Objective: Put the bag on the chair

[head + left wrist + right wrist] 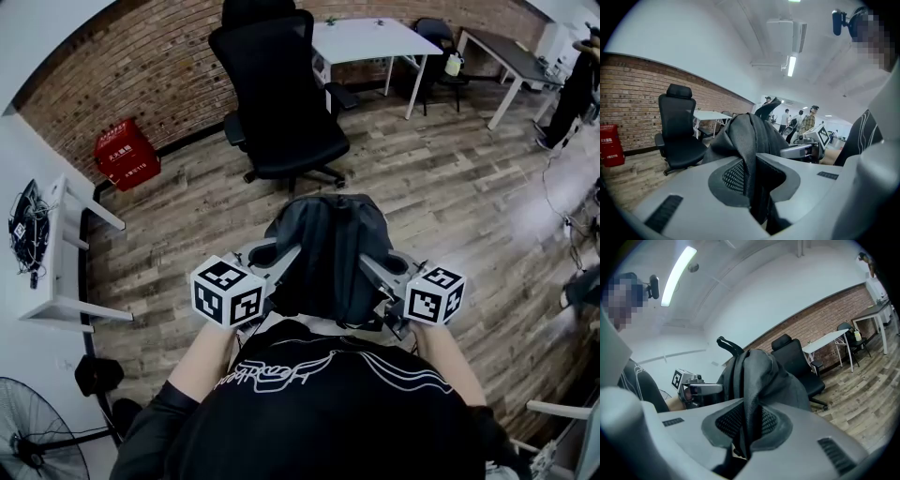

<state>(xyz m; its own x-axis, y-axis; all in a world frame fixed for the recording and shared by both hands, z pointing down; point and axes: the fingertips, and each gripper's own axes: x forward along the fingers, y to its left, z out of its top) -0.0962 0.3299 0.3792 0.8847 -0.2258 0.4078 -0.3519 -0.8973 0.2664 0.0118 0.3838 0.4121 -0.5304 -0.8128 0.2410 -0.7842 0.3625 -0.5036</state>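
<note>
A dark grey bag (327, 251) hangs in the air in front of me, held between both grippers. My left gripper (278, 265) is shut on a fold of the bag's (749, 135) fabric, which runs between its jaws (751, 183). On the bag's (759, 373) other side, my right gripper (377, 270) is shut on its fabric in the same way (747, 425). The black office chair (284, 98) stands just beyond the bag, its seat empty and facing me. It also shows as the chair (678, 136) at the left and as the chair (800, 363) at the right.
A red box (126, 154) sits by the brick wall. A white desk (367, 37) stands behind the chair, with a darker table (511, 56) further right. A white rack (64, 253) and a fan (36, 433) are at my left. A person (574, 89) stands at the far right.
</note>
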